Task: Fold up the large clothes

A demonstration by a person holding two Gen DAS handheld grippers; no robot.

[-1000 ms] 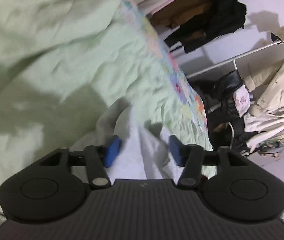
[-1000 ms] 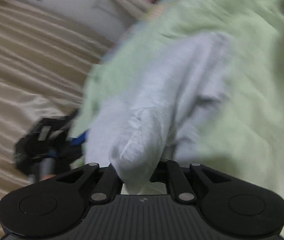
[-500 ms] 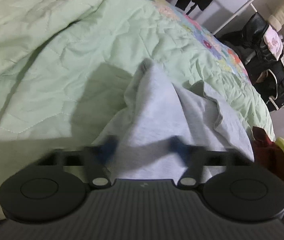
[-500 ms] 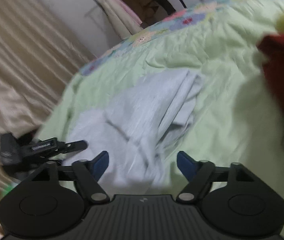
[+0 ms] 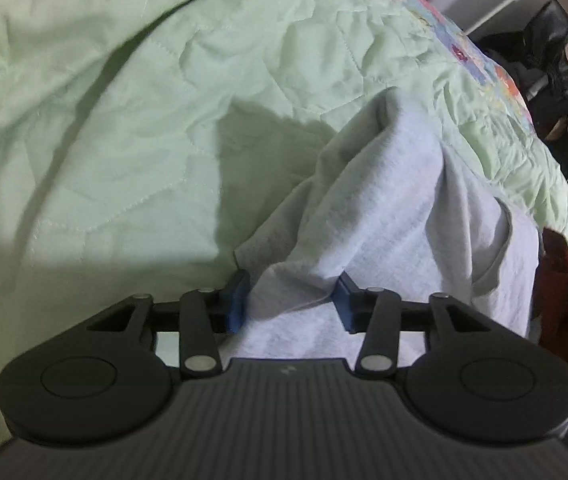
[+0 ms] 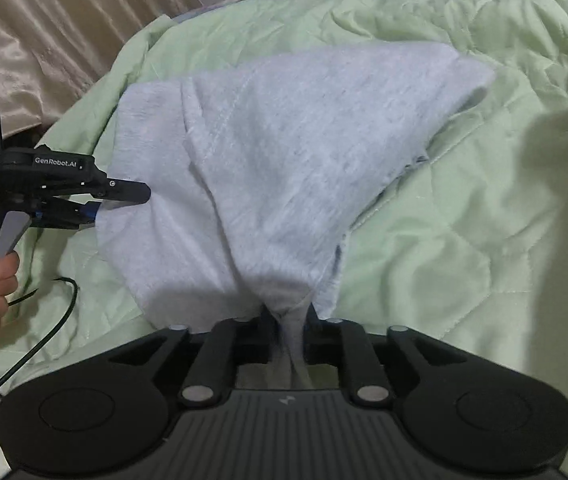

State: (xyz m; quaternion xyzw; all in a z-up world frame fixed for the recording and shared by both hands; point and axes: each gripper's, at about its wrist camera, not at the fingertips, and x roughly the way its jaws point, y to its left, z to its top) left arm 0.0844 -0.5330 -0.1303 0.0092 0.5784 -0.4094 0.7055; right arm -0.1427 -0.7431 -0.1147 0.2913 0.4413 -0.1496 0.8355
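Observation:
A light grey garment [image 6: 292,152] lies bunched on a pale green quilt [image 6: 464,248]. My right gripper [image 6: 288,320] is shut on a gathered fold of its near edge, and the cloth fans out from the jaws. My left gripper [image 5: 290,300] is open, with the garment [image 5: 396,208] lying between its blue pads [image 5: 238,298], which stand apart and do not pinch the cloth. The left gripper also shows in the right wrist view [image 6: 96,204] at the garment's left edge, held by a hand.
A dark red cloth [image 5: 560,288] lies at the bed's right side. A clothes rack with dark garments [image 5: 544,64] stands beyond the bed. Beige curtains [image 6: 36,48] hang at the far left. A cable [image 6: 44,332] trails on the quilt.
My right gripper was open half a second ago and has shut on the garment's edge. My left gripper has moved in so the cloth lies between its open pads.

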